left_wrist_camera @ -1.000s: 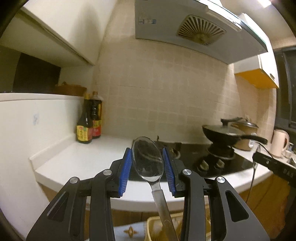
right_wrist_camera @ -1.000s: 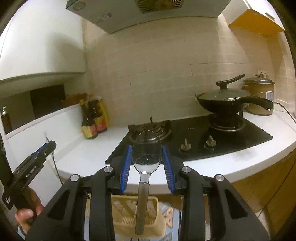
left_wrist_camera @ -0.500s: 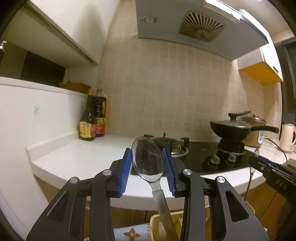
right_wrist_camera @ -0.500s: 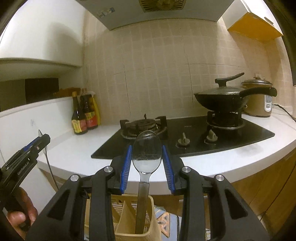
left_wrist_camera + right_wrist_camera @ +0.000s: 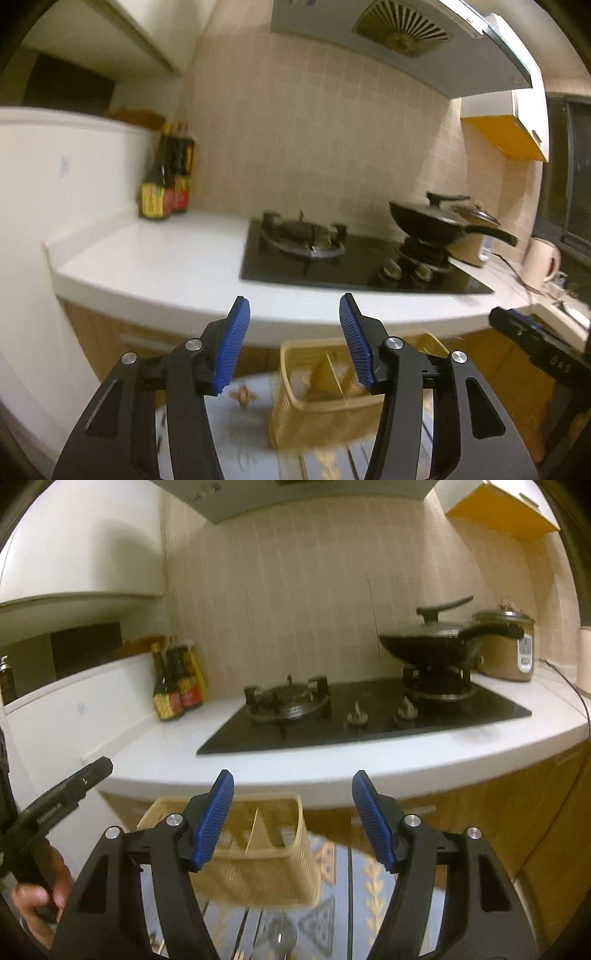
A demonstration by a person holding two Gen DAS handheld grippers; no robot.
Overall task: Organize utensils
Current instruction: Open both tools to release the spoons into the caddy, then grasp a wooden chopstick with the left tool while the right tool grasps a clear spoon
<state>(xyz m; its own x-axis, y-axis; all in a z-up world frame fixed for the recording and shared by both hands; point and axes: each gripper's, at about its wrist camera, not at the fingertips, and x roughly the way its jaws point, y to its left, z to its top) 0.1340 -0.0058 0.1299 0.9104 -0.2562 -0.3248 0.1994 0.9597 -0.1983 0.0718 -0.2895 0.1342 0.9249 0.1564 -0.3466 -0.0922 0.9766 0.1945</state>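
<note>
The left gripper (image 5: 293, 314) has its jaws apart and opening, with nothing between the blue pads (image 5: 232, 343); the right gripper (image 5: 291, 794) likewise stands spread and opening, its pads (image 5: 212, 819) bare. Both point forward and a little down toward the counter (image 5: 177, 266). Below them, in front of the counter edge, sits a tan slatted basket (image 5: 325, 398) with a thin divider splitting it into compartments; in the right wrist view the same basket (image 5: 258, 853) lies under and between the fingers, on a patterned cloth (image 5: 332, 904). The basket is blurred, so its contents cannot be told, and no spoon shows clearly in either view.

On the counter the black hob (image 5: 369, 716) carries an empty burner (image 5: 288, 701) on the left and a lidded wok (image 5: 428, 642) on the right burner; a rice cooker (image 5: 506, 646) stands just beside the wok's handle. Sauce bottles (image 5: 177, 686) cluster in the left back corner against the tiles; a range hood (image 5: 399, 40) hangs above. A kettle (image 5: 541, 262) stands at the far right in the left wrist view.

In the right wrist view the left gripper's side shows at the left edge, and a hand (image 5: 40, 897) grasps its handle.
</note>
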